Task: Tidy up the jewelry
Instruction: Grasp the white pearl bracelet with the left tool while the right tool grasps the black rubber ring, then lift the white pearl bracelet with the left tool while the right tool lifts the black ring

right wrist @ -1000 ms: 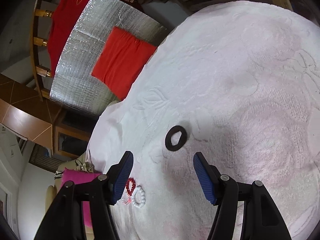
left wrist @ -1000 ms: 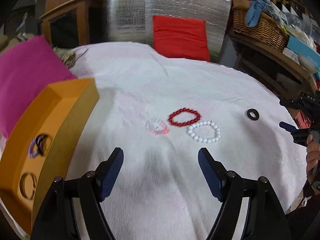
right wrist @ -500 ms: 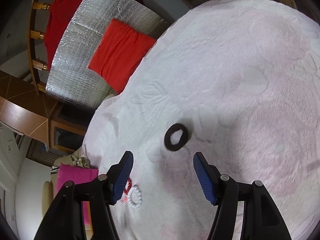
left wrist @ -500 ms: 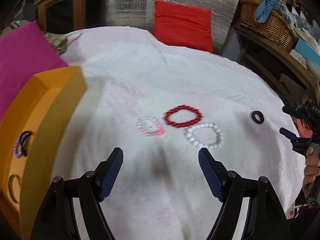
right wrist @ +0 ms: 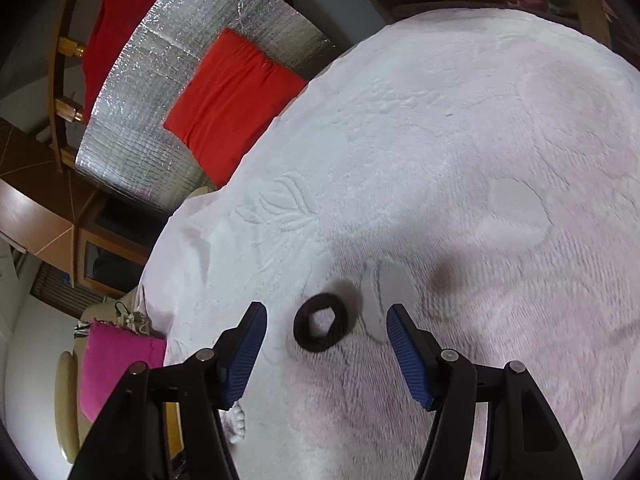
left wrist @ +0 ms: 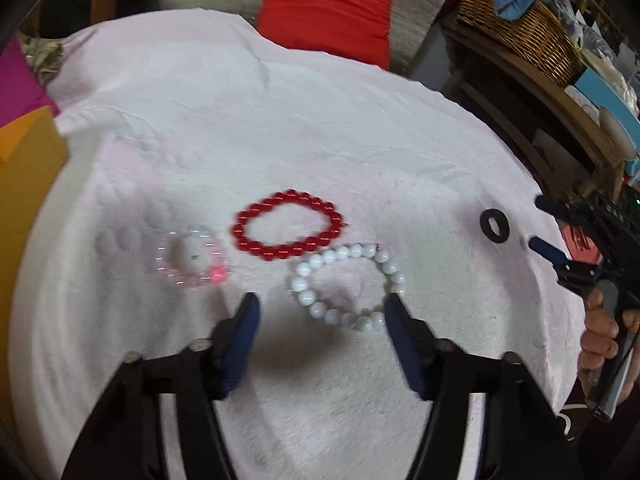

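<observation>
Three bead bracelets lie on the white bedspread (left wrist: 280, 120) in the left wrist view: a red one (left wrist: 288, 225), a white one (left wrist: 347, 285) and a pale pink clear one (left wrist: 192, 260). My left gripper (left wrist: 320, 312) is open, low over the cloth, with the white bracelet between its fingertips. A black ring-shaped hair tie (left wrist: 494, 225) lies further right; it also shows in the right wrist view (right wrist: 320, 327). My right gripper (right wrist: 325, 320) is open and the hair tie sits between its blue pads. It shows at the right edge of the left view (left wrist: 560, 240).
An orange jewelry tray (left wrist: 24, 184) stands at the left edge beside a pink cushion (left wrist: 16, 80). A red cushion (left wrist: 324, 12) leans on a silver foil panel at the back. A wicker basket (left wrist: 520, 28) sits on a wooden shelf at the right.
My left gripper has moved forward and right from the orange tray to the white bracelet. My right gripper has come down closer to the black hair tie. Both stay open.
</observation>
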`<state>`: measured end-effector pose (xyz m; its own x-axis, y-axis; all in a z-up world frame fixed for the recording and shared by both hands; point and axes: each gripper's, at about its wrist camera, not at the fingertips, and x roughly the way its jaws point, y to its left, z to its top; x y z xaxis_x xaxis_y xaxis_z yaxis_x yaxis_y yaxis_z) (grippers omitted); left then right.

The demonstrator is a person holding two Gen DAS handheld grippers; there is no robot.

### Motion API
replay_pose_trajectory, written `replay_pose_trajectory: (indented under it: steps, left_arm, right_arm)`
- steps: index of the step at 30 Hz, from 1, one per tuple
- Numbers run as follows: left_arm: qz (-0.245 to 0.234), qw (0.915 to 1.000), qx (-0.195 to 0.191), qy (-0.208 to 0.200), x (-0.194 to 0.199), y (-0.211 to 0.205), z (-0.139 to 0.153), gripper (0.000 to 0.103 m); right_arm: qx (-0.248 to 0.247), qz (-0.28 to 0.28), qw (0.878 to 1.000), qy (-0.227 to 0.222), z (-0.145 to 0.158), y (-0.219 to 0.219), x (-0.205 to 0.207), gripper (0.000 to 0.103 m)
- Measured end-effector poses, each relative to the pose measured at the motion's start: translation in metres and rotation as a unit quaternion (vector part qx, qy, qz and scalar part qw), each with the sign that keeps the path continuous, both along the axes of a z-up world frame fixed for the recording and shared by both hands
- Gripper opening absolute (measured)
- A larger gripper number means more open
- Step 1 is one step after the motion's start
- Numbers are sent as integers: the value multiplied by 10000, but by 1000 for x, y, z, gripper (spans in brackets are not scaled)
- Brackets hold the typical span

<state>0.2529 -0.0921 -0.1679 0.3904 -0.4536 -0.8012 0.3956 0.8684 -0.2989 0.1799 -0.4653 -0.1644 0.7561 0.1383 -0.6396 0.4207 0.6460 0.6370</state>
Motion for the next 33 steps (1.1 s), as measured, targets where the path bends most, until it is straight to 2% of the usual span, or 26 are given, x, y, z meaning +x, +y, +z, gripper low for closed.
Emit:
replay_pose_trajectory:
  steps: [2, 7, 9, 10, 12, 13, 14, 16, 18, 19, 21, 22, 23, 27, 28, 29, 30, 32, 33]
  left_arm:
    - [-106, 9999, -56, 27, 3, -3, -2, 42]
    - [-401, 9990, -188, 29, 5, -12, -4, 36]
    - [-535, 9983, -221, 70, 4, -18, -6, 30]
    - [-589, 9980, -221, 78, 3, -20, -6, 27]
    - [-697, 9973, -210, 43, -1, -24, -5, 21]
    - [-754, 9969, -199, 31, -3, -26, -5, 20]
    - [-778, 9968, -194, 18, -4, -27, -5, 20]
    - [-814, 9965, -178, -9, -7, -29, -3, 20]
    - [-802, 9967, -144, -56, -7, -29, -3, 20]
    - [-793, 9967, -127, -70, -7, -30, -2, 20]
    - [-750, 9972, -31, -71, -8, -31, -2, 34]
    - [-710, 9974, 11, -100, -8, -31, -2, 52]
    - [-671, 9976, 37, -158, -6, -32, -2, 62]
    - [-739, 9970, -146, -181, -5, -35, -1, 62]
    - [-779, 9966, -135, -223, -5, -38, -2, 49]
    - [-838, 9962, -101, -224, -4, -42, -4, 30]
    - [-907, 9956, -37, -229, -6, -45, -7, 23]
    - [-938, 9951, 30, -324, -7, -47, -7, 12]
    - [-943, 9950, 12, -322, -6, -47, -6, 11]
  right_arm:
    - [-116, 87, 9999, 54, -2, 2, 10, 60]
    - [-438, 231, 9980, 384, -10, 12, 32, 51]
    - [-700, 265, 9956, 559, -12, 19, 38, 46]
    - [-905, 248, 9934, 657, -12, 23, 40, 37]
    - [-1146, 291, 9904, 718, -11, 28, 40, 30]
    - [-1224, 316, 9892, 744, -10, 30, 40, 20]
    - [-1281, 304, 9882, 782, -10, 31, 39, 15]
    - [-1292, 270, 9880, 796, -9, 30, 34, 13]
    - [-1080, 280, 9910, 745, -7, 28, 28, 13]
    - [-962, 290, 9925, 692, -6, 27, 24, 13]
    - [-875, 298, 9939, 609, -2, 25, 17, 13]
    - [-881, 290, 9940, 585, 0, 25, 15, 13]
    - [-886, 290, 9940, 573, 1, 25, 12, 13]
    - [-754, 255, 9951, 589, 3, 24, 12, 14]
    - [-718, 265, 9953, 587, 3, 23, 12, 14]
    - [-734, 279, 9950, 614, 2, 23, 14, 18]
    - [-799, 270, 9943, 652, 1, 24, 17, 22]
    - [-874, 273, 9934, 692, -1, 25, 19, 37]
    - [-864, 291, 9934, 699, -2, 25, 21, 40]
